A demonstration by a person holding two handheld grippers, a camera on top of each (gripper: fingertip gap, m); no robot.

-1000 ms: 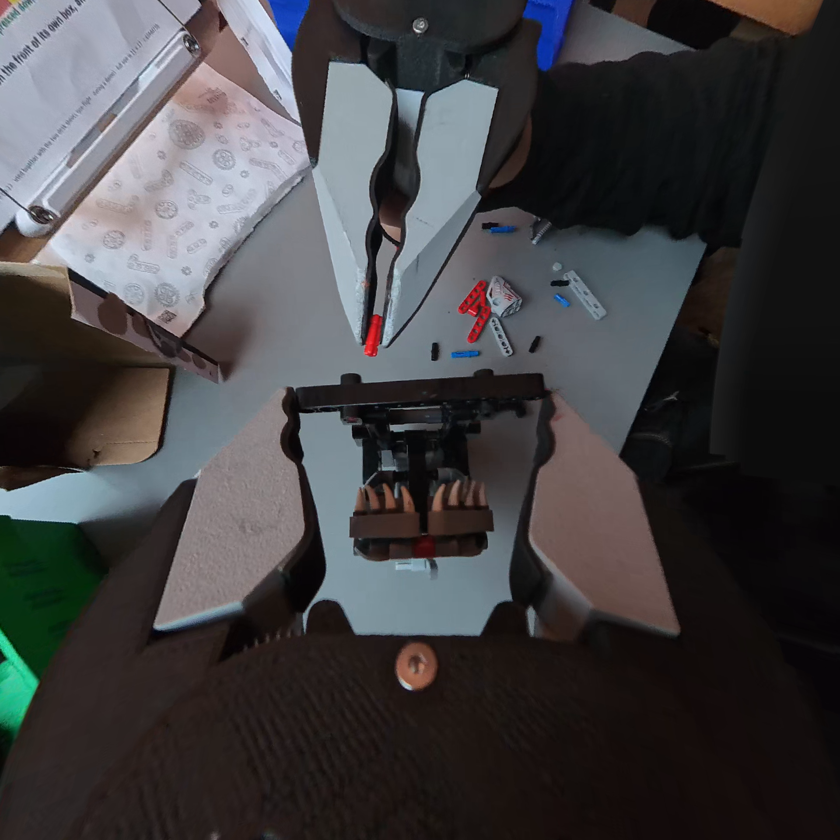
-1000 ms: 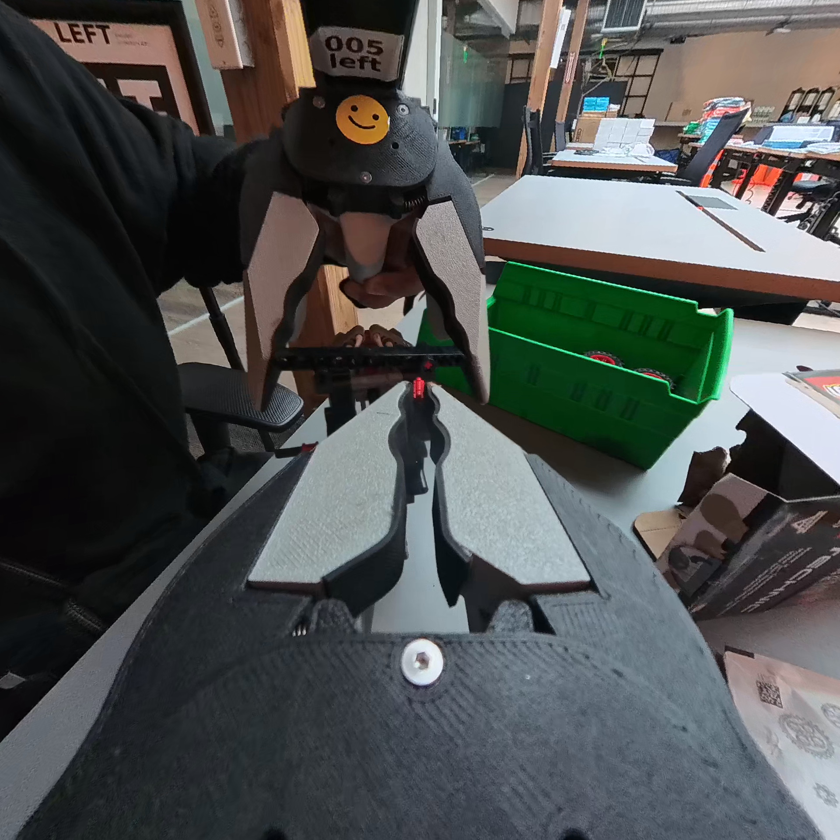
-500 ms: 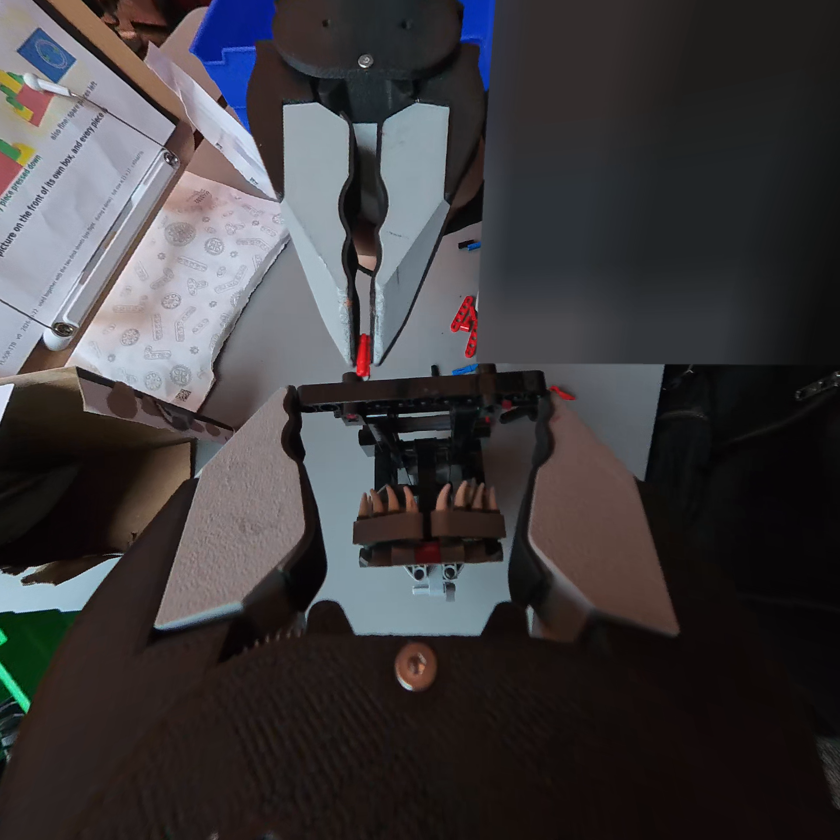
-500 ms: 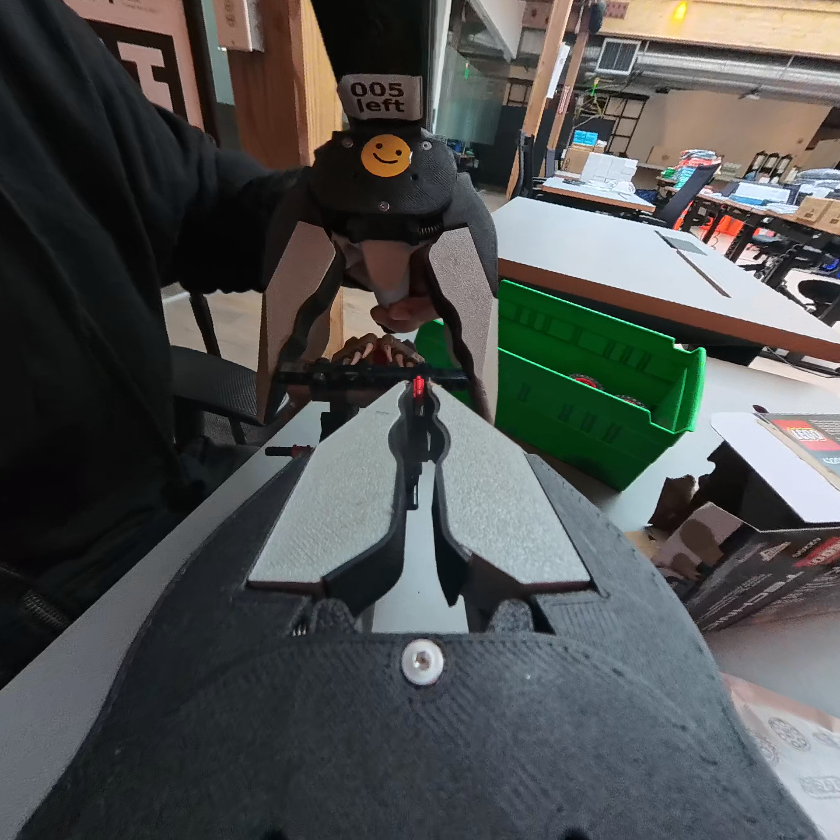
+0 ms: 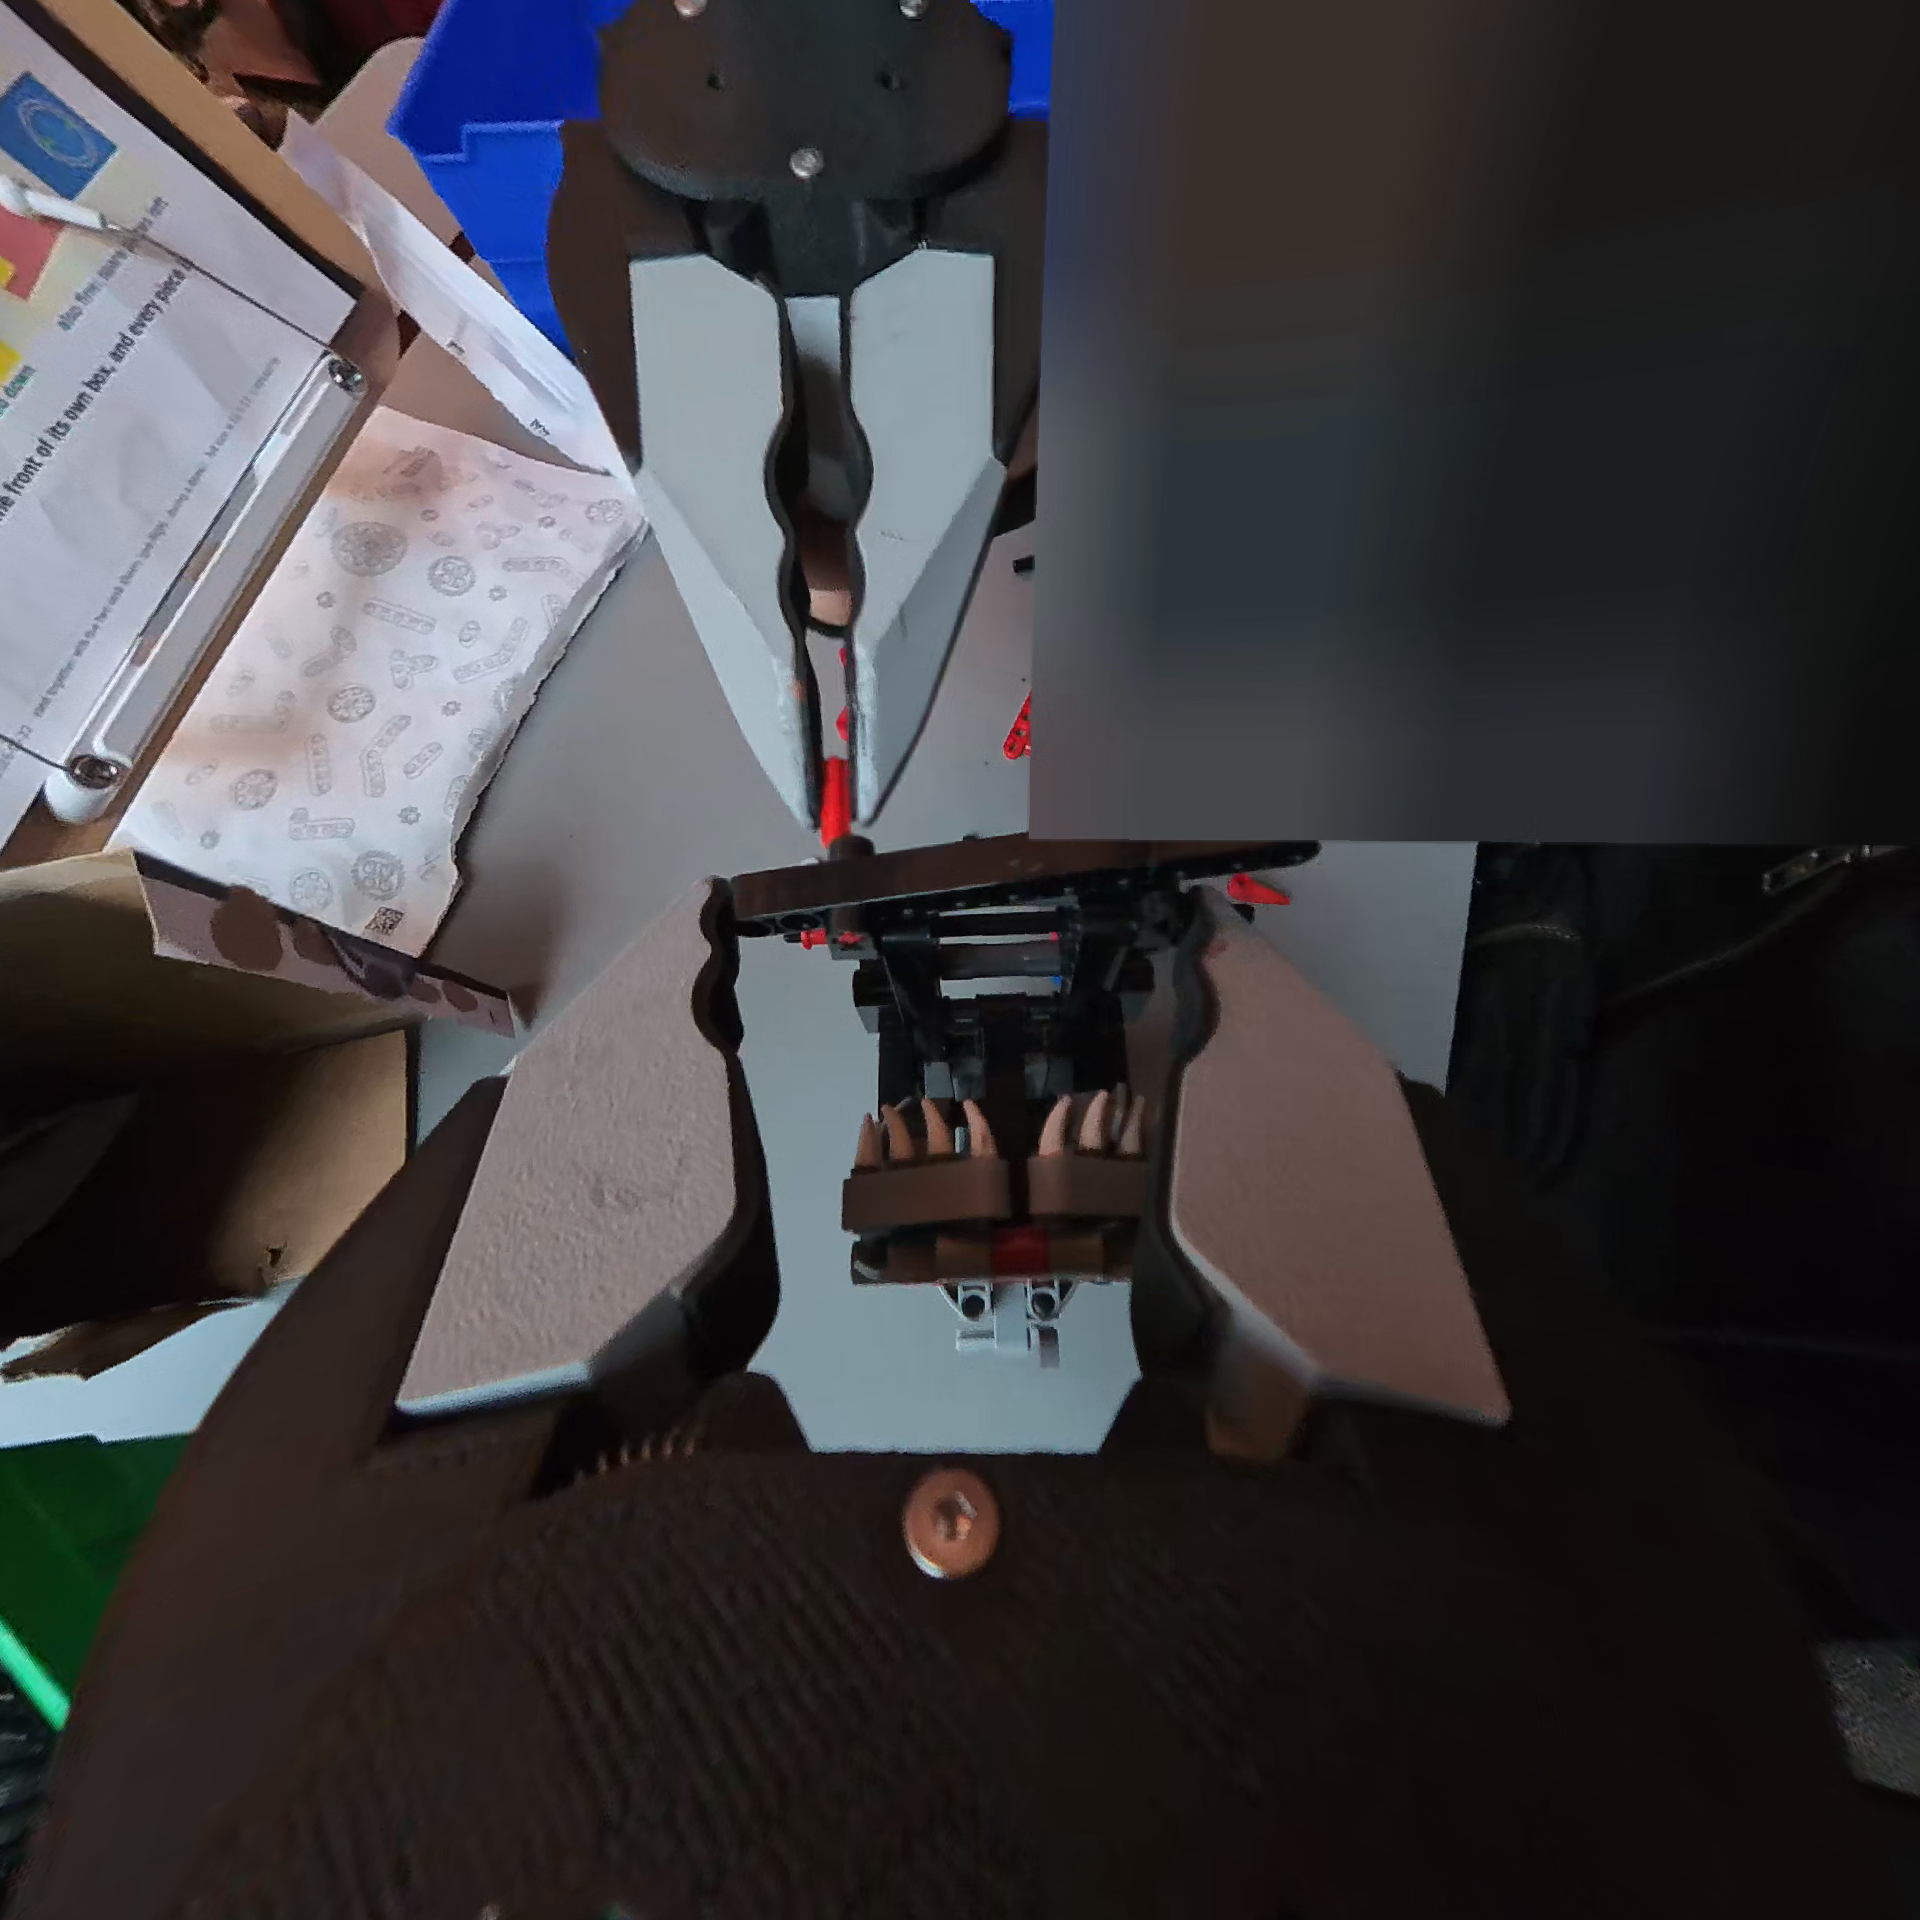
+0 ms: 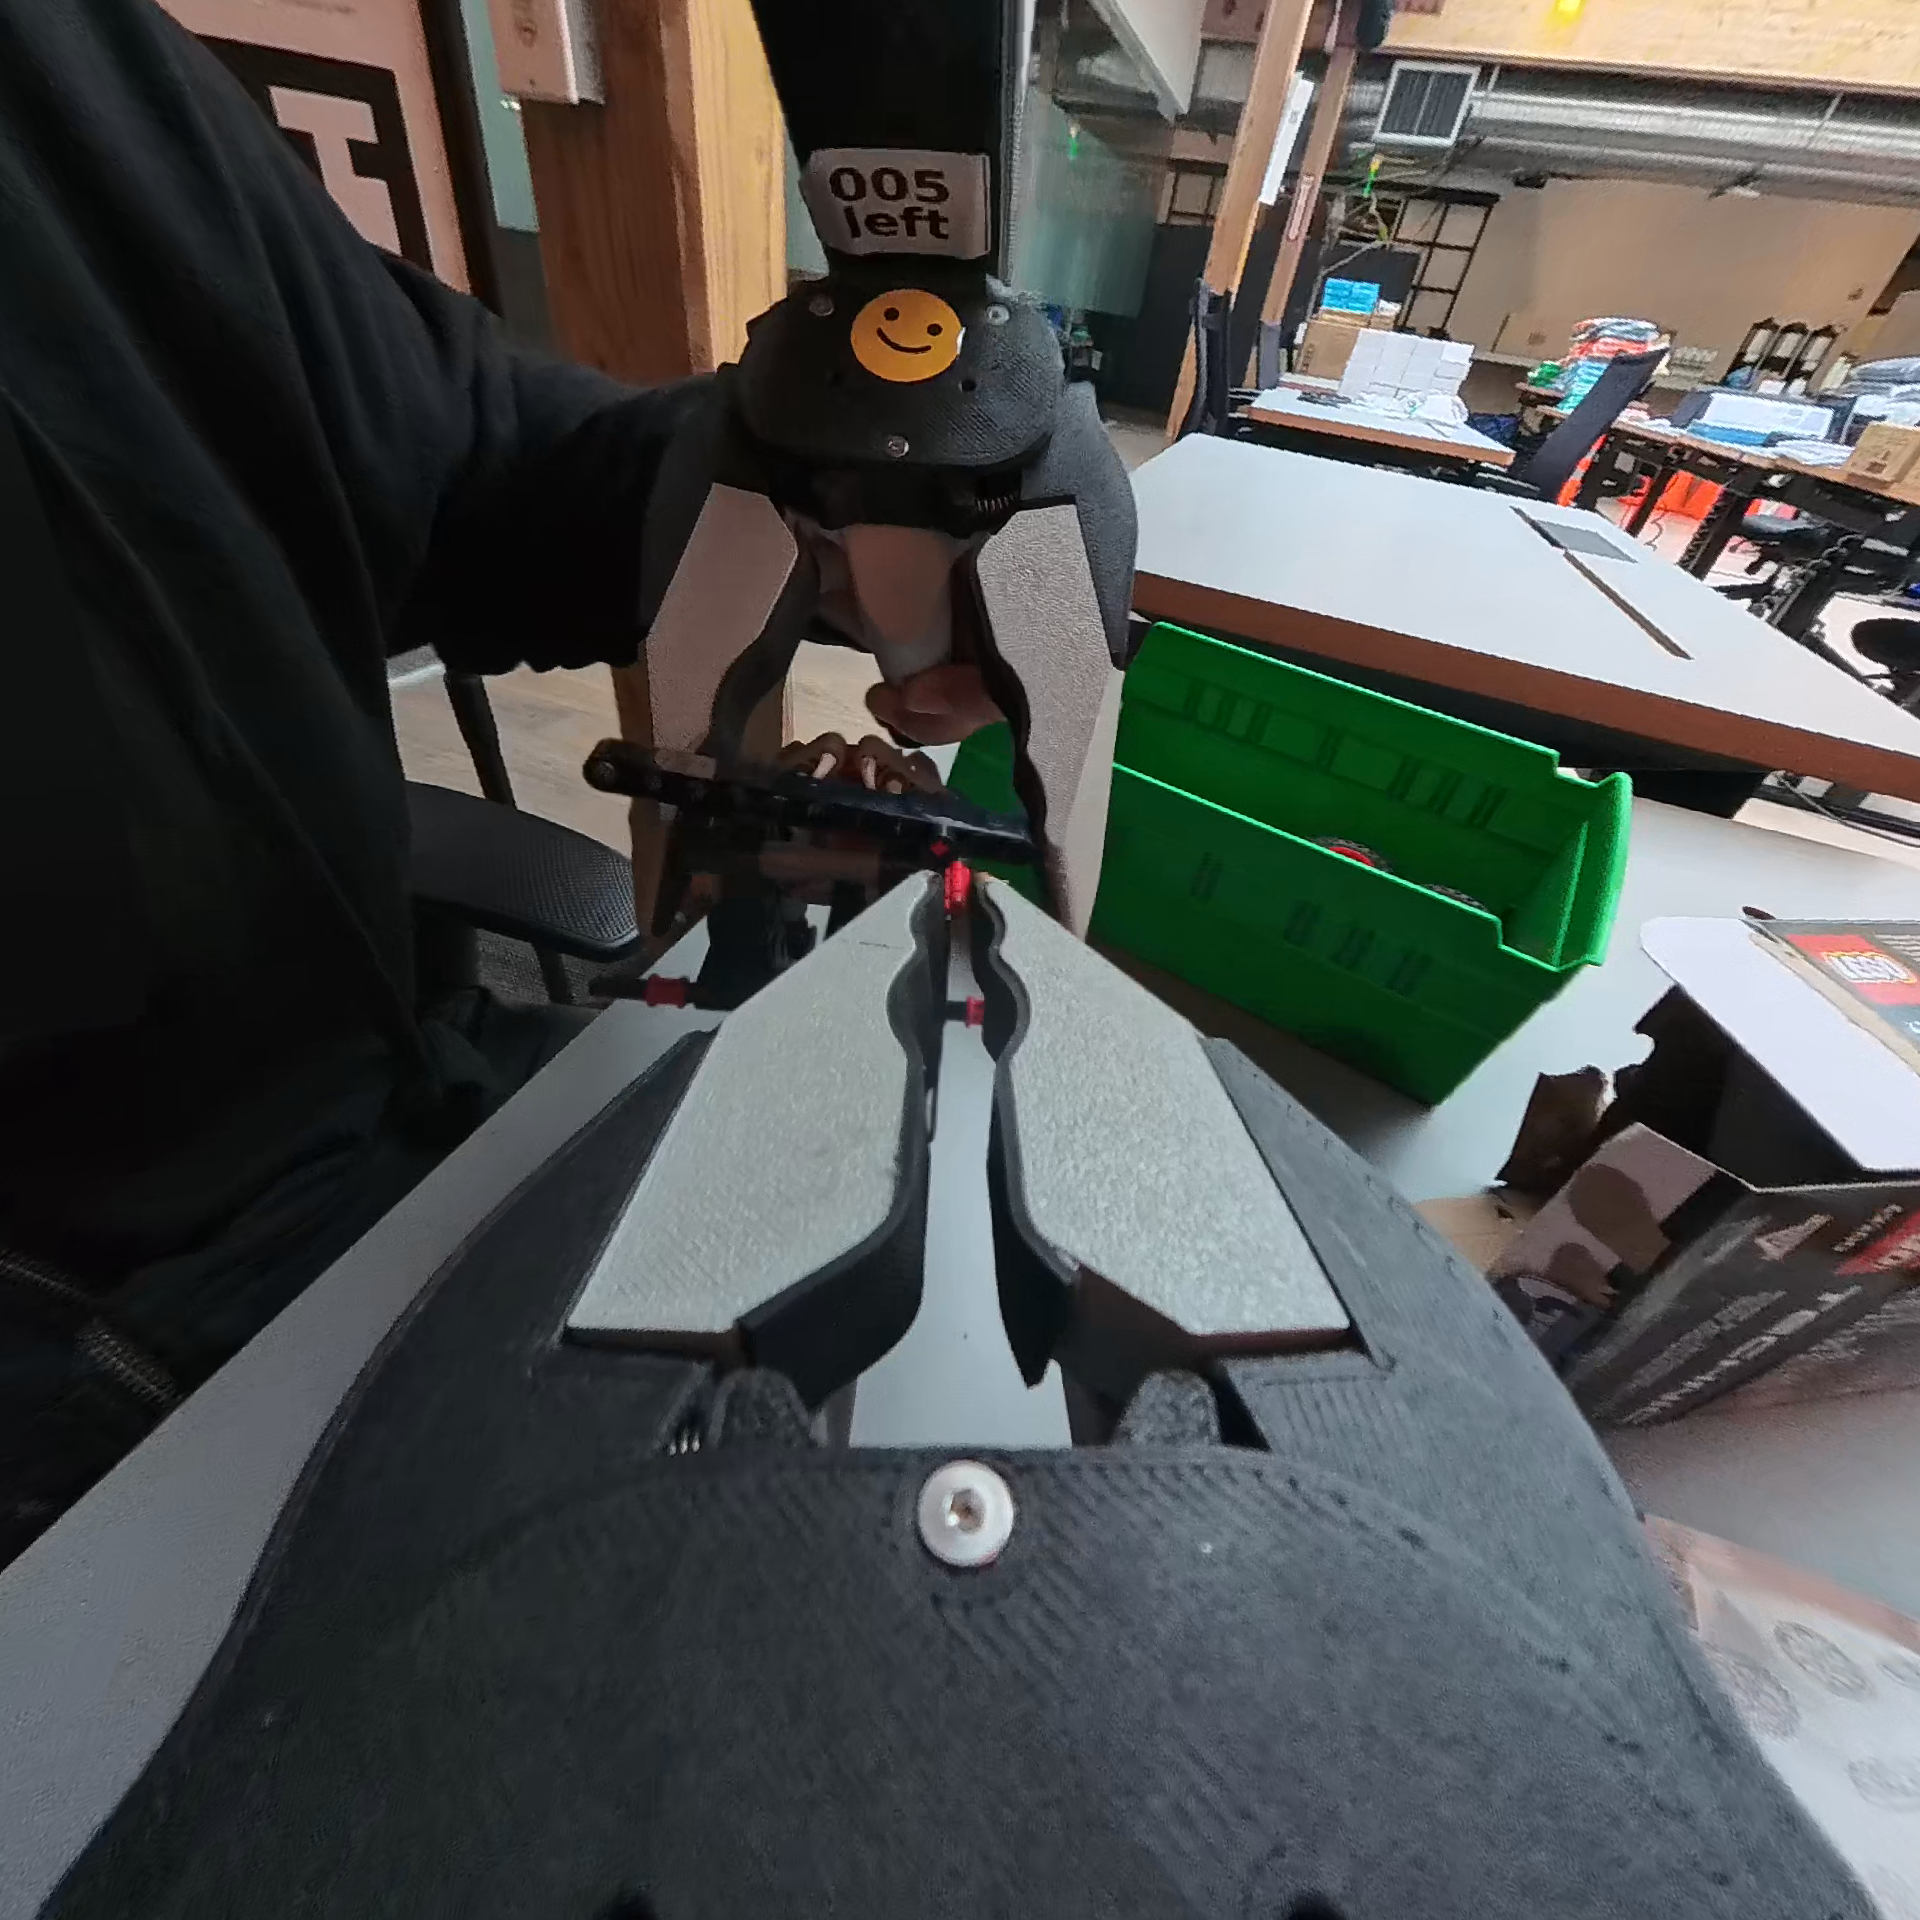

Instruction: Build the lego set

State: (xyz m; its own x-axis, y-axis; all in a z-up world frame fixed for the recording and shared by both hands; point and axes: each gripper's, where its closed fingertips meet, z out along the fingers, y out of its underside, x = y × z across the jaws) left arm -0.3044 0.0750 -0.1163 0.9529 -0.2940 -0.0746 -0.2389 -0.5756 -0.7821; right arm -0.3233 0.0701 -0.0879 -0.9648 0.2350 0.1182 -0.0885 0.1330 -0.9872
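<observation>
My left gripper [image 5: 956, 914] is shut on a black lego assembly [image 5: 1018, 883], its fingertips clamping the two ends of the long black beam. A brown jaw with pale teeth [image 5: 997, 1184] hangs from the assembly, toward the camera. My right gripper [image 5: 831, 800] comes from the far side, shut on a small red pin [image 5: 834, 805]. The pin's tip touches the beam near its left end. In the right wrist view, the right gripper [image 6: 956, 894] holds the red pin [image 6: 954, 888] against the assembly [image 6: 810, 805], which the left gripper [image 6: 852, 821] holds above the table.
A patterned paper bag [image 5: 395, 665], a printed sheet [image 5: 156, 416], a blue bin [image 5: 499, 104] and an open cardboard box [image 5: 187, 1091] lie left. Loose red pieces [image 5: 1018, 727] lie on the grey table [image 5: 623, 790]. A green bin [image 6: 1351, 831] and lego box [image 6: 1714, 1247] stand right. Left and right tips are no more than a few centimetres apart.
My right gripper has carried the red pin in from above the table to the beam, and its tip now meets the beam. The assembly has tilted slightly in the left gripper.
</observation>
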